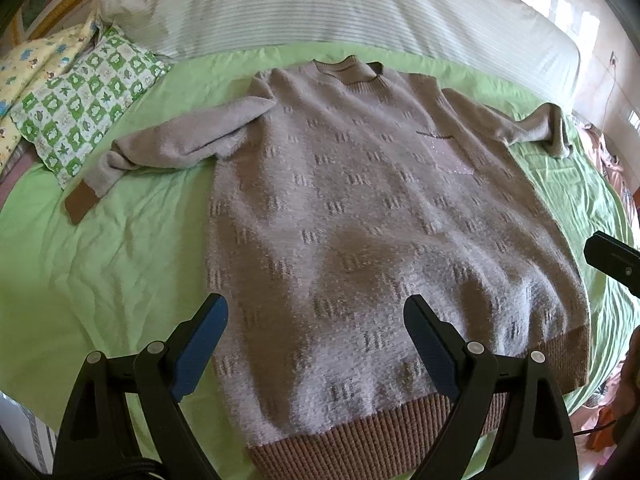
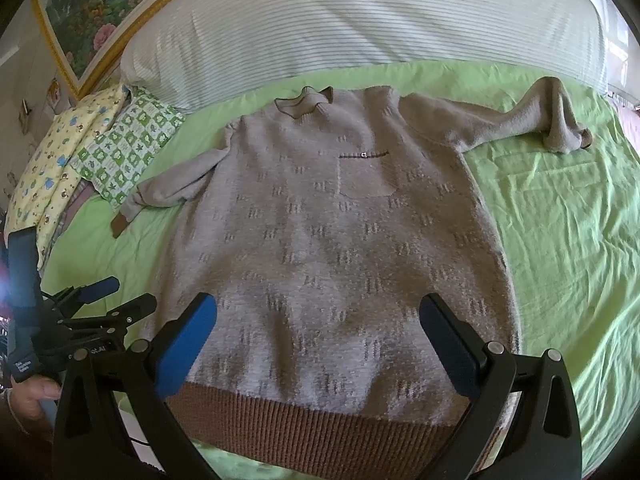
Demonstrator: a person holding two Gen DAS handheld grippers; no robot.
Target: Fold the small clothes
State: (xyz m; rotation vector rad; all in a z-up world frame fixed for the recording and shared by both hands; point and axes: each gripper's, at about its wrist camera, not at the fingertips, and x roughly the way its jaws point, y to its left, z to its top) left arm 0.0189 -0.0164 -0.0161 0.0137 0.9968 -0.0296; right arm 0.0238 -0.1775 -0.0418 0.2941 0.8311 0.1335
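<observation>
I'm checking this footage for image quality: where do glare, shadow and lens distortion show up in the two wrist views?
Left wrist view: window glare blows out the top right, and soft shadow patches darken the middle of the sweater. Right wrist view: the striped duvet is washed out near the window at top right; fisheye bends the green sheet into a curve, and the corners vignette black.
</observation>
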